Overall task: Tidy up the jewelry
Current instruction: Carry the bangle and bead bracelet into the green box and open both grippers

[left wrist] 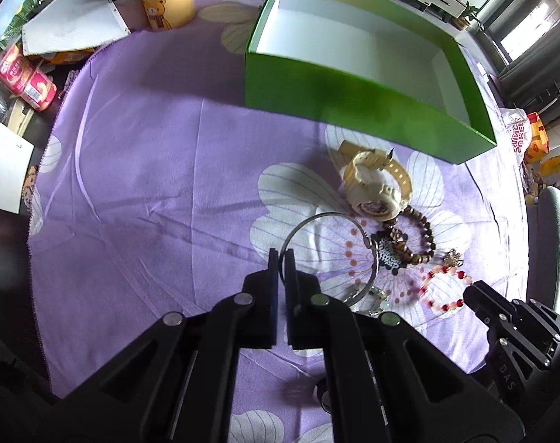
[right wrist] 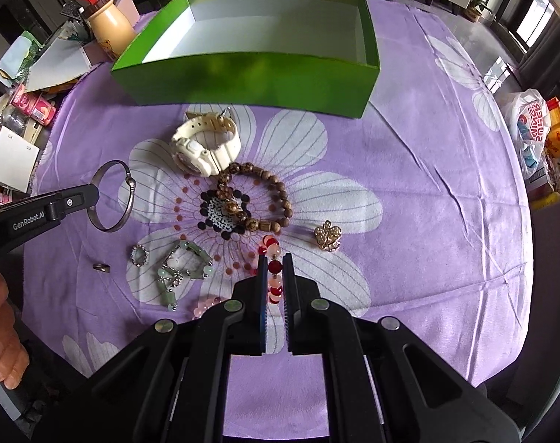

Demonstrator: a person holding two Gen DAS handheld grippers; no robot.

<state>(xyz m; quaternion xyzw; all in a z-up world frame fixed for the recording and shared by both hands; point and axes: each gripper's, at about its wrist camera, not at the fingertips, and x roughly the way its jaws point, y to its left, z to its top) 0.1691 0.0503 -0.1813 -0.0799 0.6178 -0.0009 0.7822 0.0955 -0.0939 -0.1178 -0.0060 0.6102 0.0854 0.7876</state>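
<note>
Two grippers worked over a purple flowered cloth (right wrist: 409, 140). The left gripper (left wrist: 281, 258) had its jaws nearly together, pinching the rim of a silver bangle (left wrist: 331, 254), which appeared lifted off the cloth toward its left edge. The right gripper (right wrist: 274, 269) was narrowed around a red and pink bead bracelet (right wrist: 273, 258), its fingers either side of the beads and apparently gripping them, near the front middle of the cloth.

An open green box (right wrist: 250, 77) with a white inside sat toward the far edge of the cloth, and nothing showed inside it. Just in front of the box lay a cream watch (right wrist: 206, 147). A brown wooden bead bracelet (right wrist: 257, 199) touched the watch on its near side, at the centre of the cloth. A gold brooch (right wrist: 328, 236) lay to the right of the wooden beads, apart from them. Toward the front left lay a pale green stone bracelet (right wrist: 185, 269), a small sparkly ring (right wrist: 139, 255) just beside it, and a plain dark ring (right wrist: 102, 267) further left. A cream bottle with a bear print (right wrist: 108, 27) stood beyond the far left corner of the cloth, off it.
</note>
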